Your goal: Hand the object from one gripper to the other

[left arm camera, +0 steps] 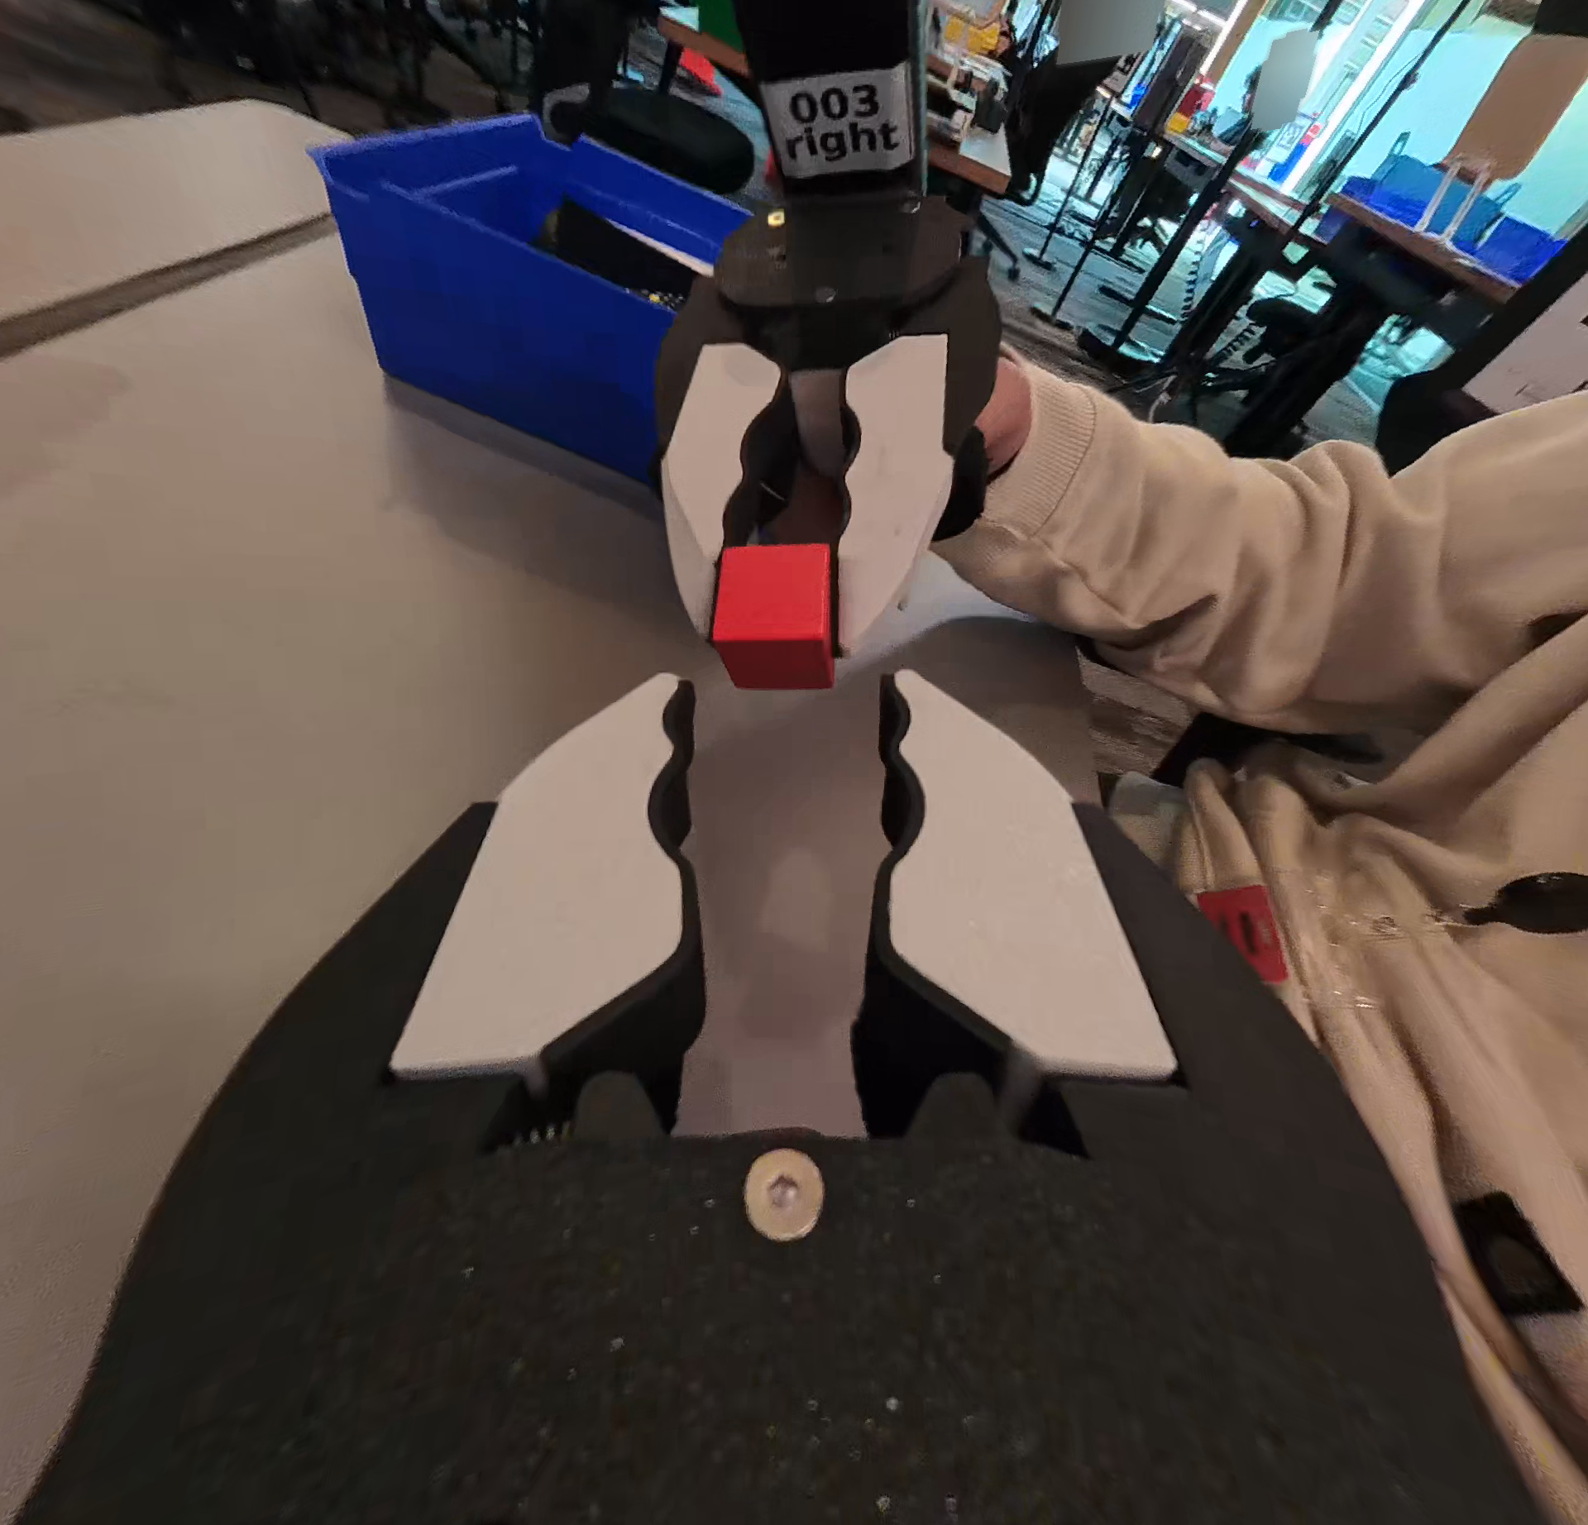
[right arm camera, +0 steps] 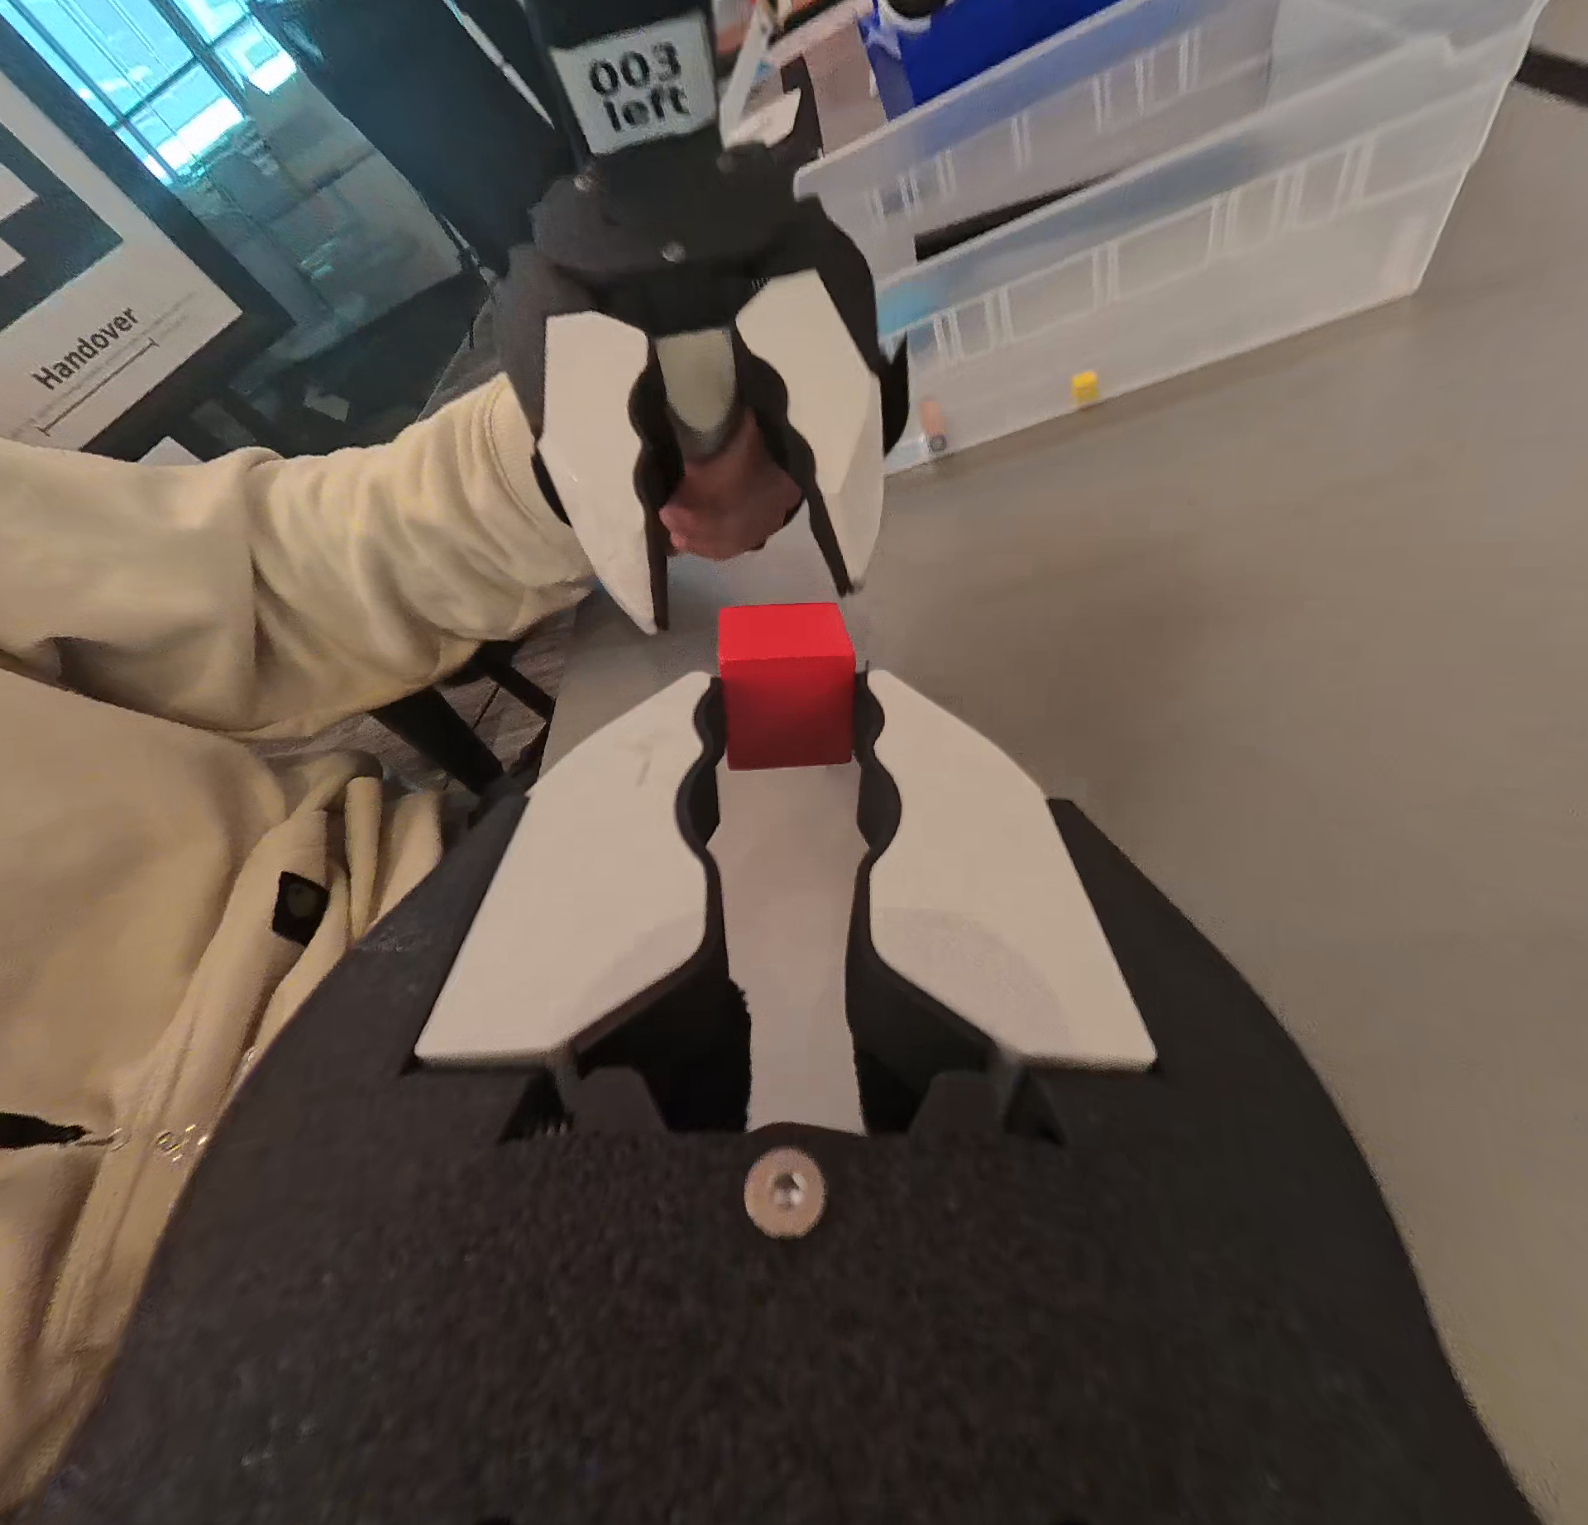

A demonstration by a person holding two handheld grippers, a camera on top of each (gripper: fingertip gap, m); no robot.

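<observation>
The right claw point(right arm camera: 786, 693) is clamped on a red cube point(right arm camera: 786, 685) at its fingertips, above the grey tabletop point(right arm camera: 1246, 710). The left claw point(left arm camera: 786, 693), fingers spread apart and empty, faces it tip to tip, the cube just ahead of its gap. Each claw carries a white printed label; a sign stands behind.

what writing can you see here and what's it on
I won't quote writing; here is what bears it.
White label on the right tongs' black stem: legible.
Second white label on the left tongs: legible.
White poster, far left: partly legible.
Red tag on the cream jacket: blurred.
</observation>
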